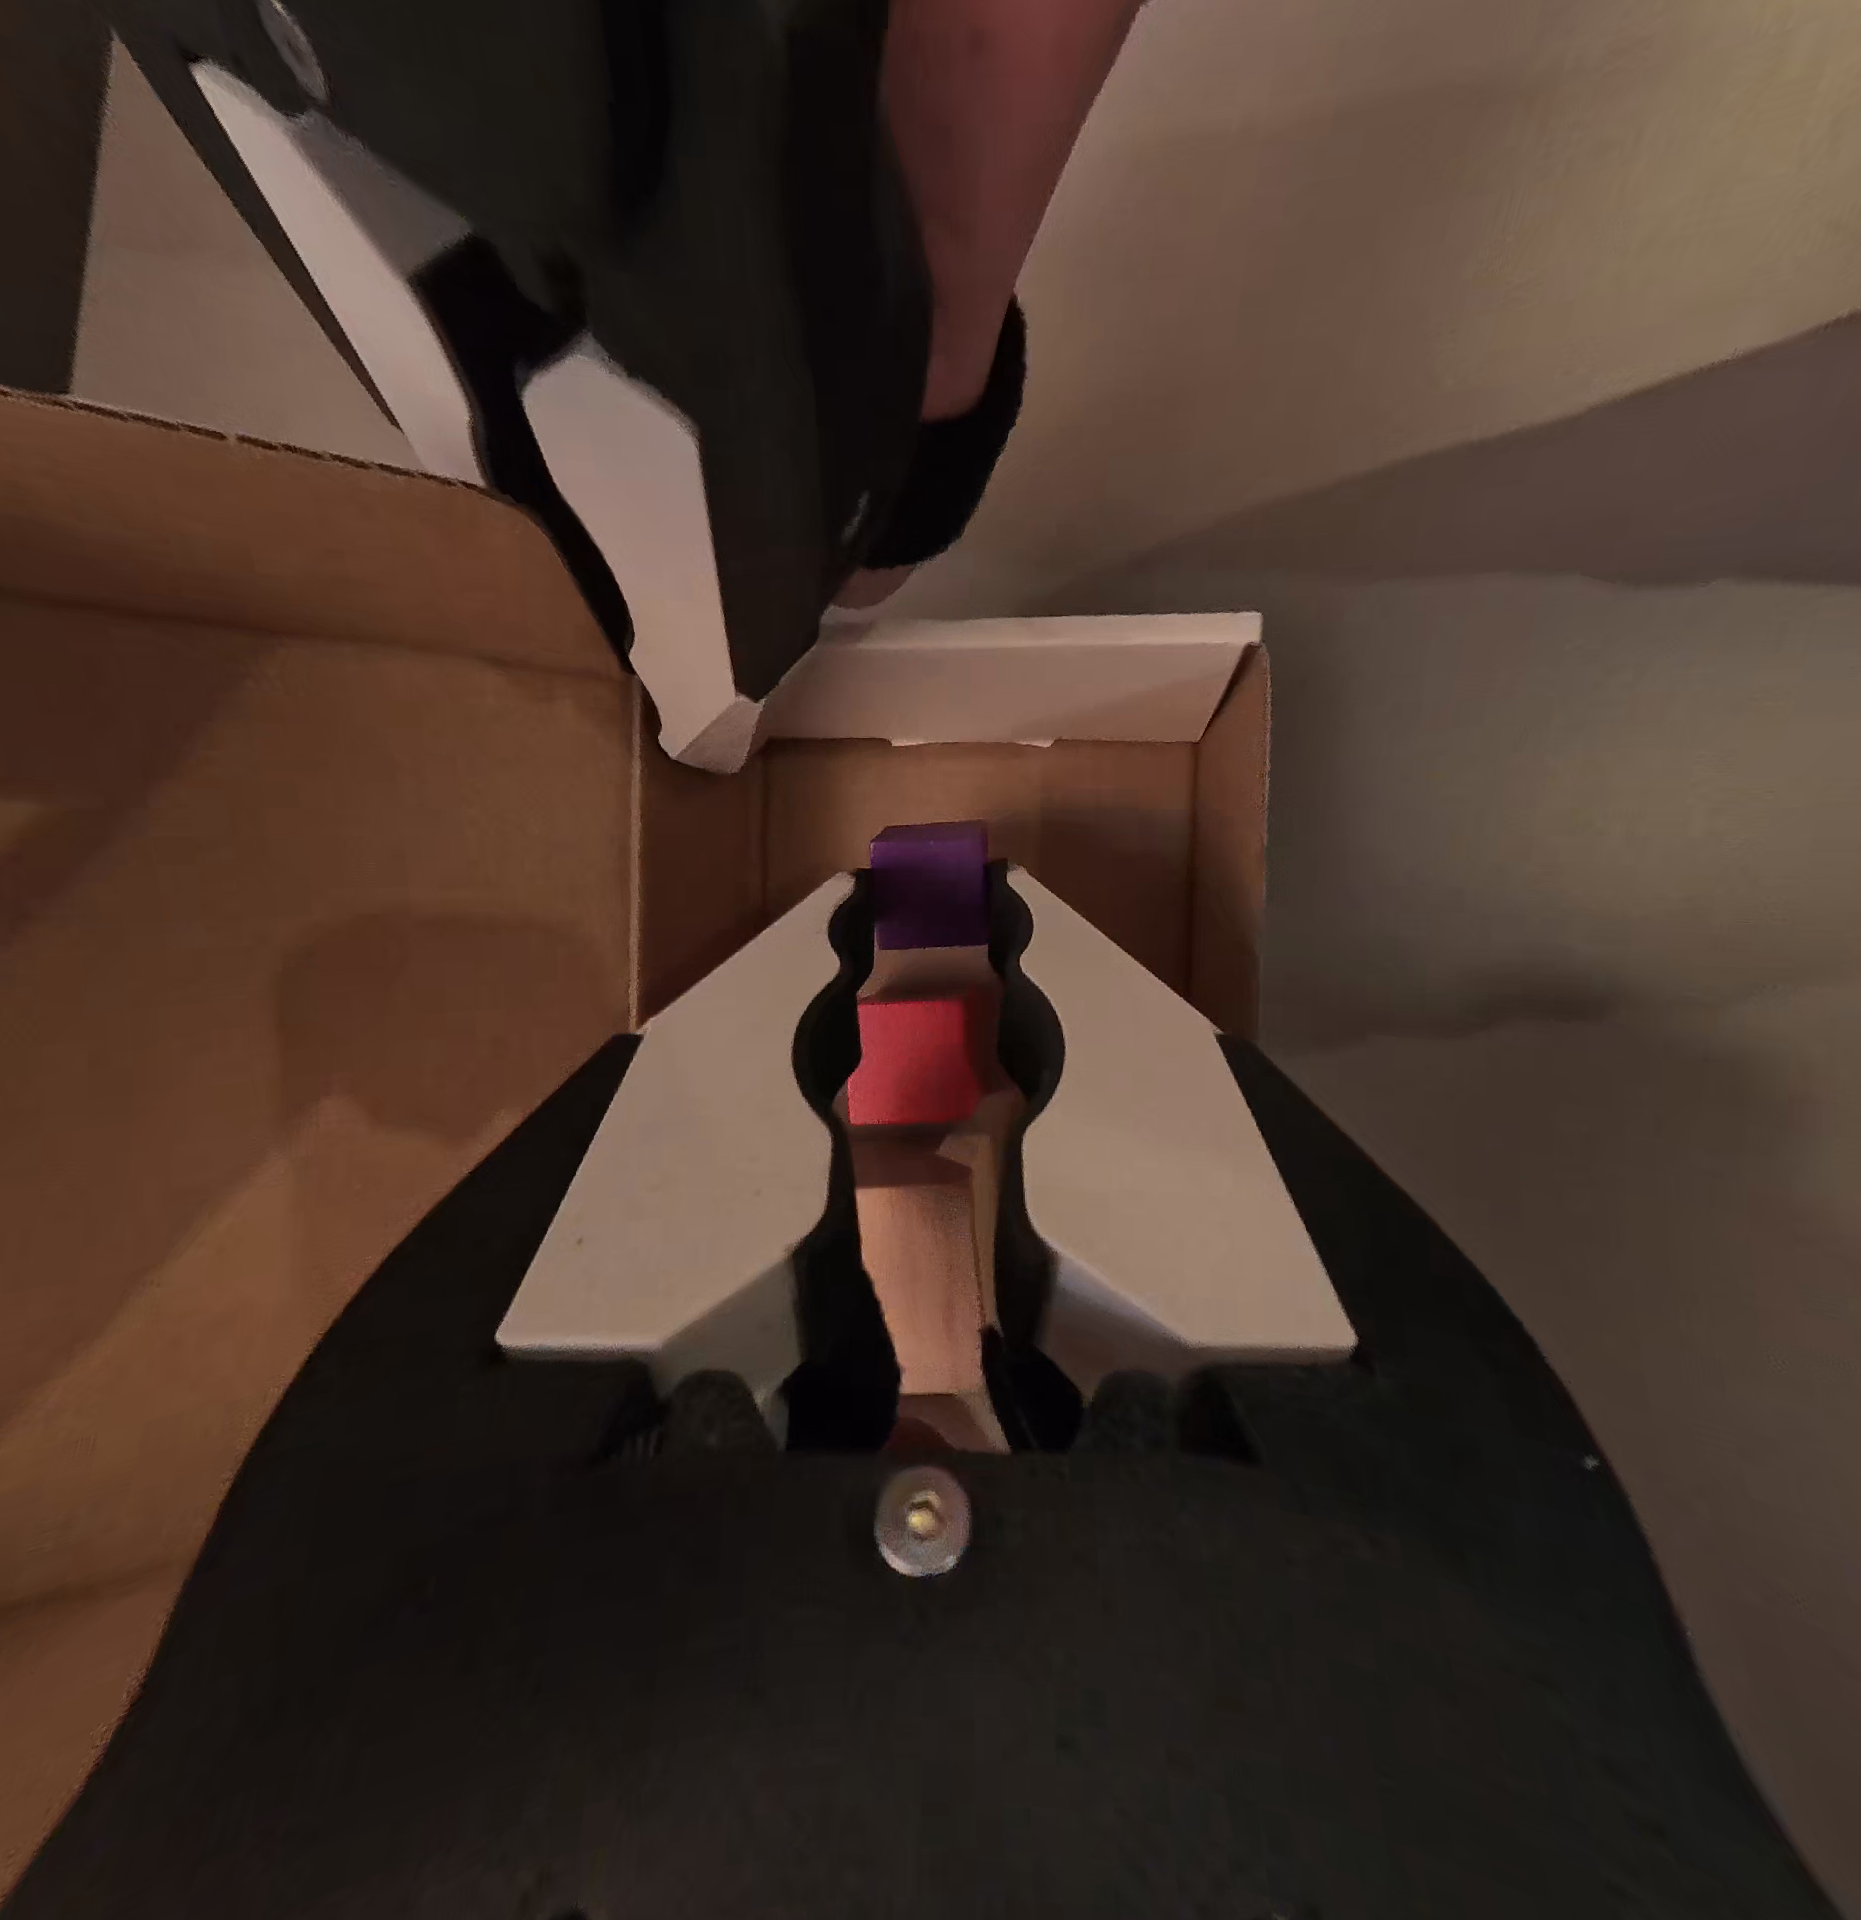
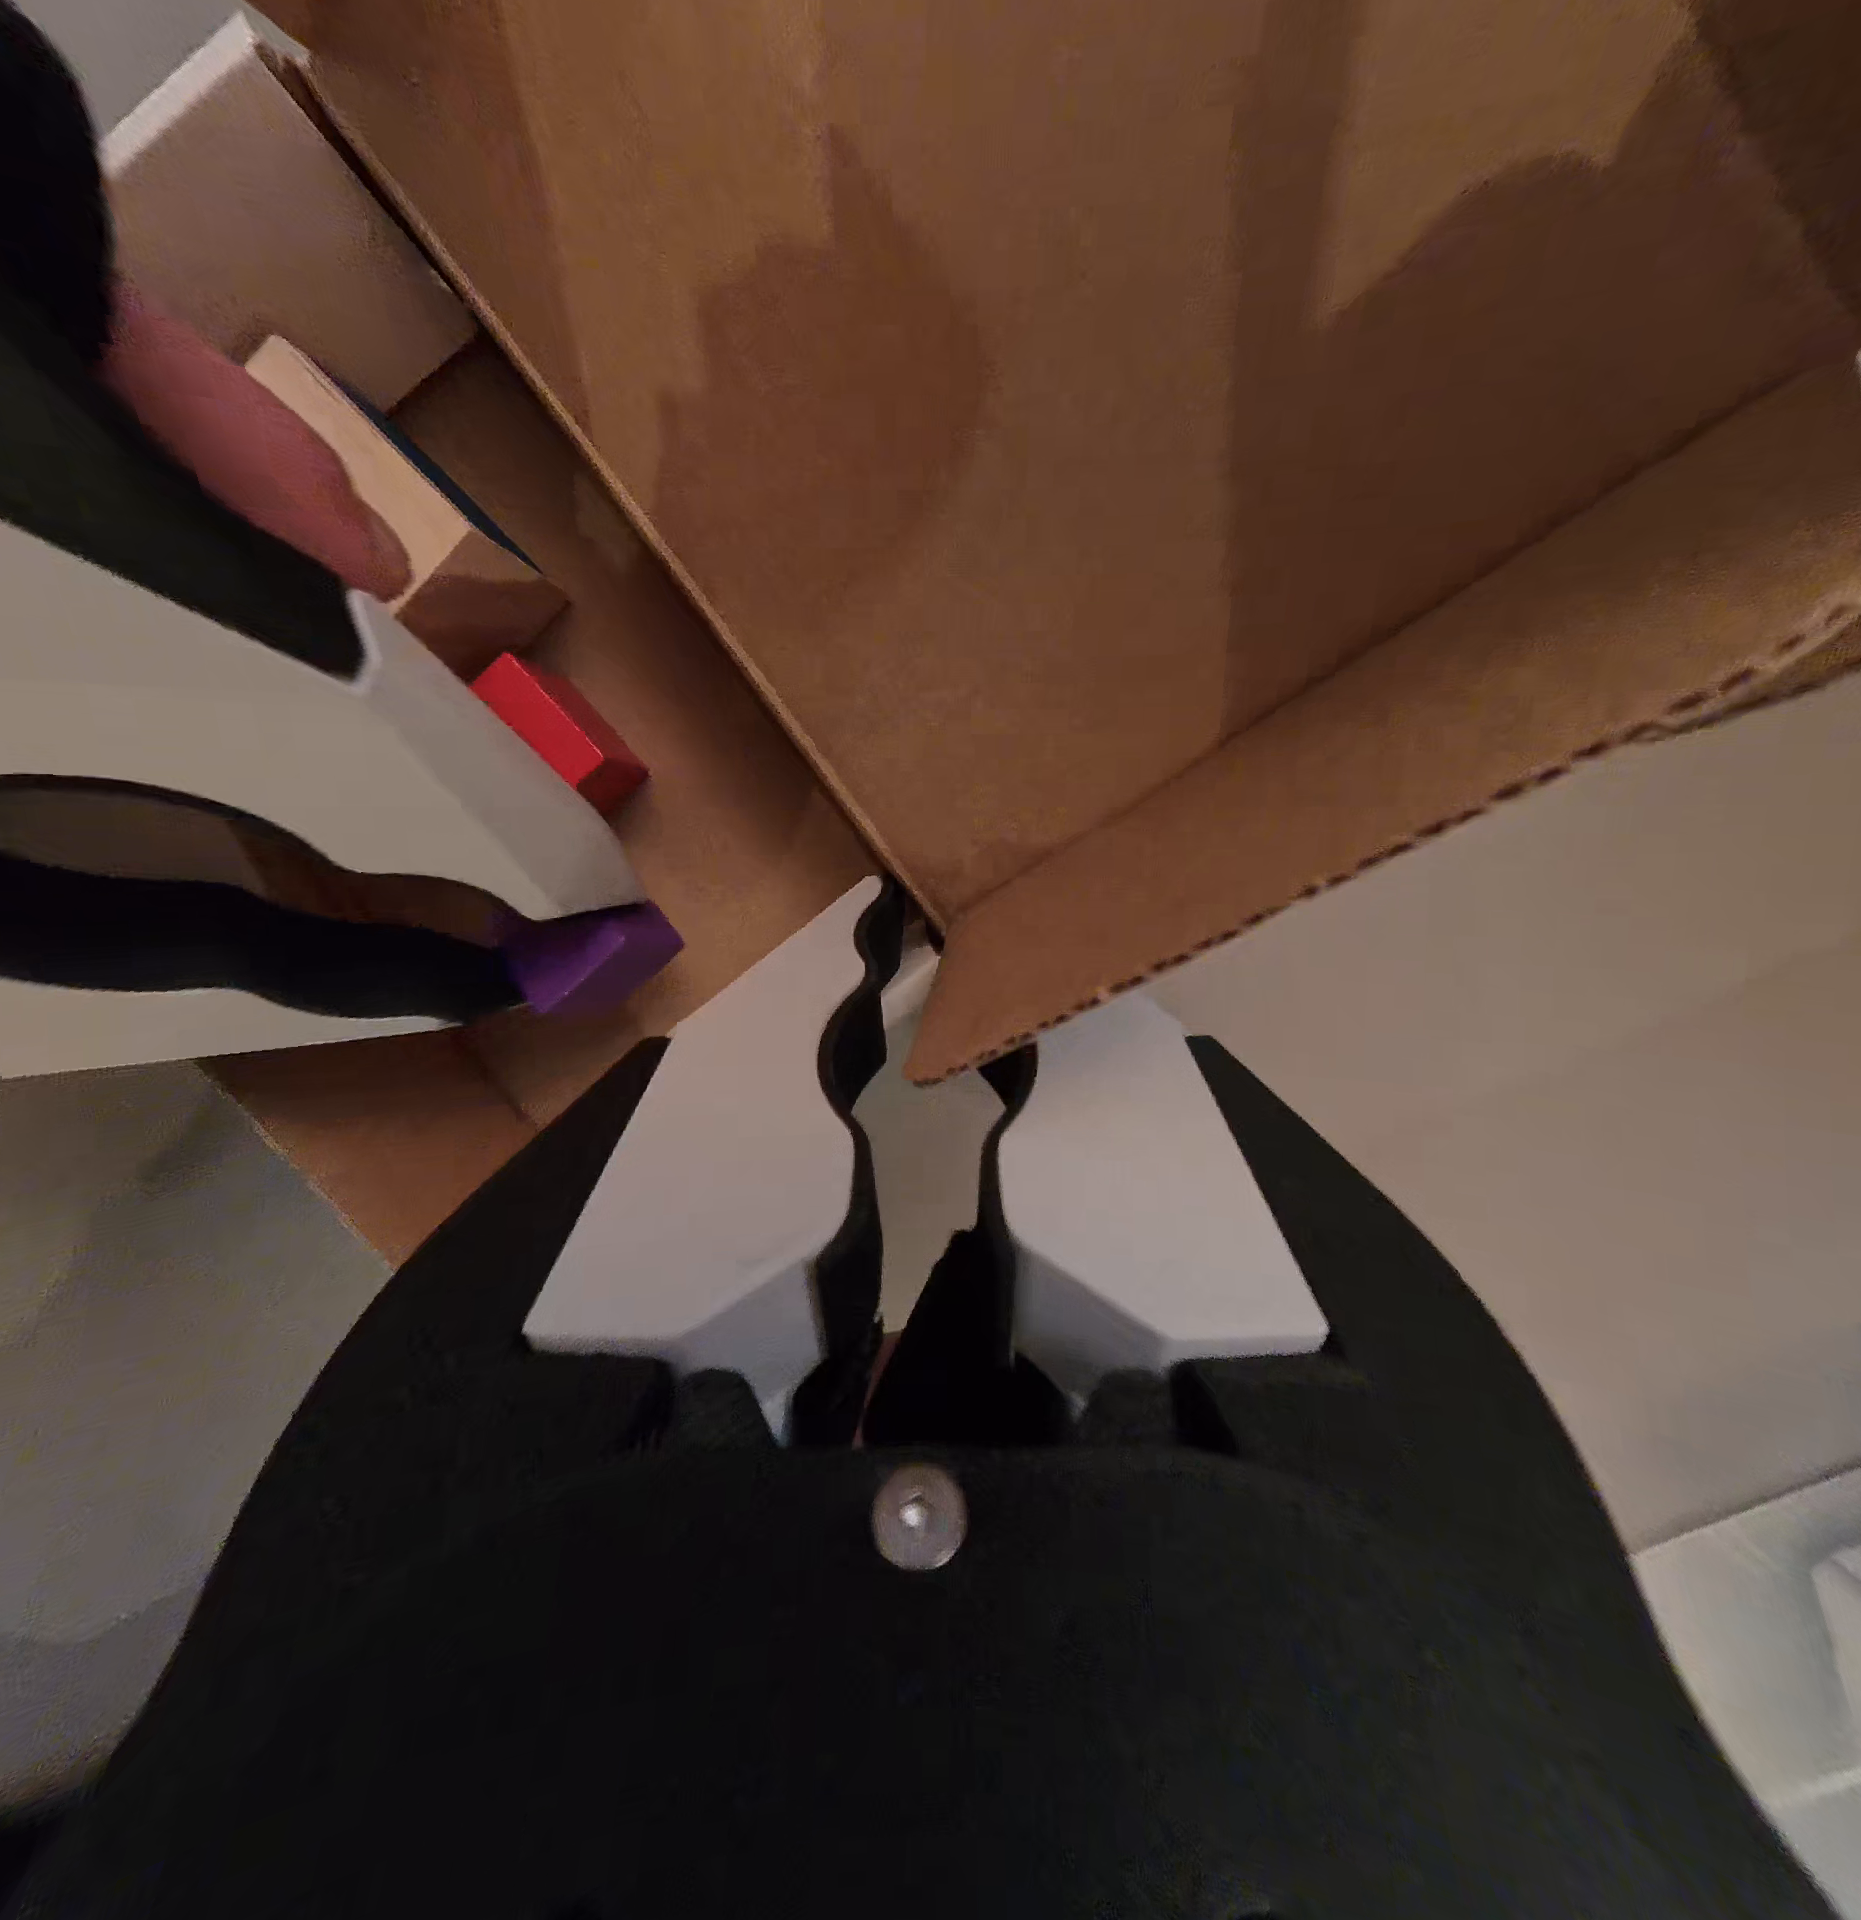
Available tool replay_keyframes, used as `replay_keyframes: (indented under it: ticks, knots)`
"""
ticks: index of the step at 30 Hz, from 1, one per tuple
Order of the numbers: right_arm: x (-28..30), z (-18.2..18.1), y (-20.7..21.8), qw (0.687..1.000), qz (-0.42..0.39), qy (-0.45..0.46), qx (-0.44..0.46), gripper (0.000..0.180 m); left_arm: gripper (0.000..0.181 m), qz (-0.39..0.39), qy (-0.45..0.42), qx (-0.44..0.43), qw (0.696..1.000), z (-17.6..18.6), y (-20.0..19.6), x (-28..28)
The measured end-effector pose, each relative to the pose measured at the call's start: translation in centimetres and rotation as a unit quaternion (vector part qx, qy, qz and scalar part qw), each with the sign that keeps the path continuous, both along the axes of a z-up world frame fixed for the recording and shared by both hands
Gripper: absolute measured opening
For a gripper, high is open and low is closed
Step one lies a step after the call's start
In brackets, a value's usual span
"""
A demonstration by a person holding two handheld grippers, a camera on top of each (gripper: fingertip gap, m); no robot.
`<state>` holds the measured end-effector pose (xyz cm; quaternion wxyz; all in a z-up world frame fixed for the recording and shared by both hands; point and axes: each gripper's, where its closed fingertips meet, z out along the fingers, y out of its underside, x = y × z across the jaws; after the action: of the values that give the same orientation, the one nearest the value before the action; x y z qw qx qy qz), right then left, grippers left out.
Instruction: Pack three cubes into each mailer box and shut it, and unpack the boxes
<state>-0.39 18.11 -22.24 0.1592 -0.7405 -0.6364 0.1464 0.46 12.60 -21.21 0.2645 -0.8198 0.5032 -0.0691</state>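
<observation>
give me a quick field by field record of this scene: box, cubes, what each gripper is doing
box: open mailer box, brown inside, white outside
lid: raised lid, its corner pinched by the right gripper
left gripper: left gripper reaching into the box, closed on the purple cube
cubes in box: purple cube, red cube, natural wood cube
red cube: on the box floor, apart from the purple one
wood cube: farther back in the right wrist view, a fingertip beside it
surface: pale table
</observation>
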Motion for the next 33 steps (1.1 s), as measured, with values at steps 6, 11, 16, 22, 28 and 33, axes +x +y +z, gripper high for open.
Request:
replay_keyframes:
  ticks: [6,11,16,22,28,33]
  knots:
    - [-0.1,0.0,-0.1,1.0,0.002,0.002,0.0,0.008,0.02,0.003,0.031,-0.014,0.999,-1.9,0.3,-0.5]
    - [-0.1,0.1,-0.1,1.0,0.003,0.005,-0.002,0.008,0.038,0.017,0.009,0.031,0.999,-0.2,0.6,-1.0]
    - [0.0,0.1,-0.5,1.0,0.015,0.009,-0.008,0.011,0.032,0.05,-0.057,0.134,0.988,5.7,-1.5,-3.9]
    - [0.3,0.2,-1.4,0.999,0.039,0.003,-0.011,0.033,0.03,0.147,-0.235,0.234,0.932,12.9,-4.6,-11.8]
    - [0.4,0.8,-2.3,0.998,0.053,0.034,-0.027,0.048,0.063,0.241,-0.404,0.144,0.871,10.3,-1.5,-14.8]
    - [0.5,0.8,-2.9,0.996,0.055,0.071,-0.026,0.045,0.08,0.235,-0.49,0.038,0.838,7.5,1.9,-13.3]
